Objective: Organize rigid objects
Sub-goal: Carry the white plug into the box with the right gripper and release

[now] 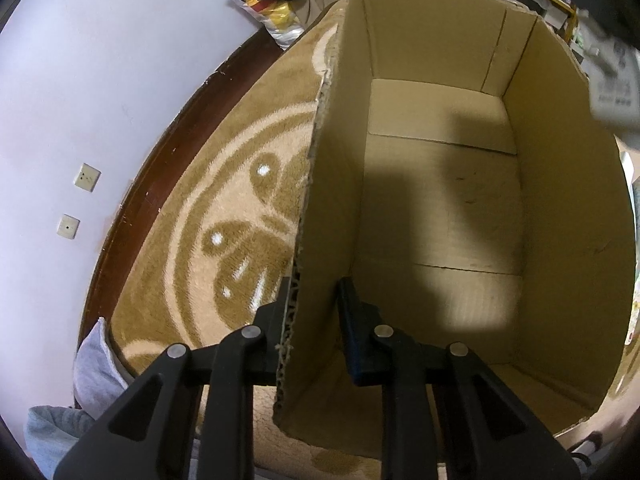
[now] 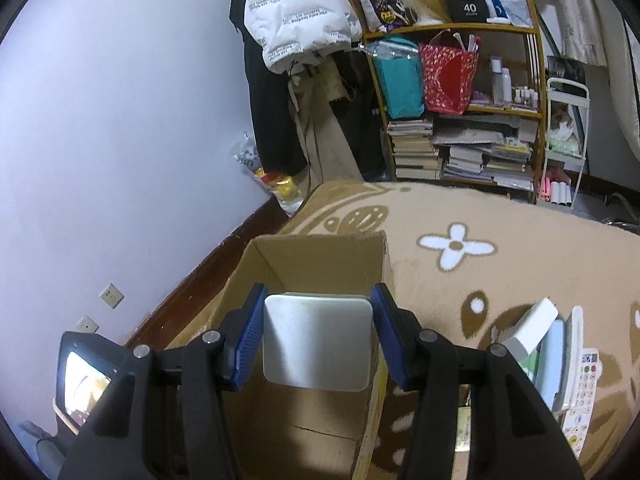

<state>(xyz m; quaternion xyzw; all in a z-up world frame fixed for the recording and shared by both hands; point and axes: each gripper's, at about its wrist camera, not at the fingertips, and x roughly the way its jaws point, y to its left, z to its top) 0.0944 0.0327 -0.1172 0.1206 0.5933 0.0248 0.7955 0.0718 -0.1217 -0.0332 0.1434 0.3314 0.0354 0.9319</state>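
The box [image 1: 440, 208] stands open on the rug [image 1: 224, 216], and nothing is seen lying on its floor. Its left wall is straddled by the left gripper [image 1: 310, 320]: one finger is outside, one inside, and the cardboard edge is close against the outer finger while a gap shows at the inner one, so whether the wall is truly pinched cannot be told.

A white square block [image 2: 318, 342] is held by the right gripper [image 2: 318, 332] above the box mouth, the blue pads [image 2: 250, 334] set wide and pressed to its two opposite sides.

Several risks can be judged from here. The block is gripped only by its smooth side faces — if the pads are eased too soon, or the tool is tilted, it may slide out and strike the box rim instead of the floor inside. If the box is not firmly steadied, it could be nudged across the soft rug by the descending block and the drop missed. The torn upper edge of the wall looks weak, so it may buckle under a hard squeeze.

Beside the box on the right, more items [image 2: 556, 356] wait in a loose stack — a low sweep of the right gripper could knock them over.
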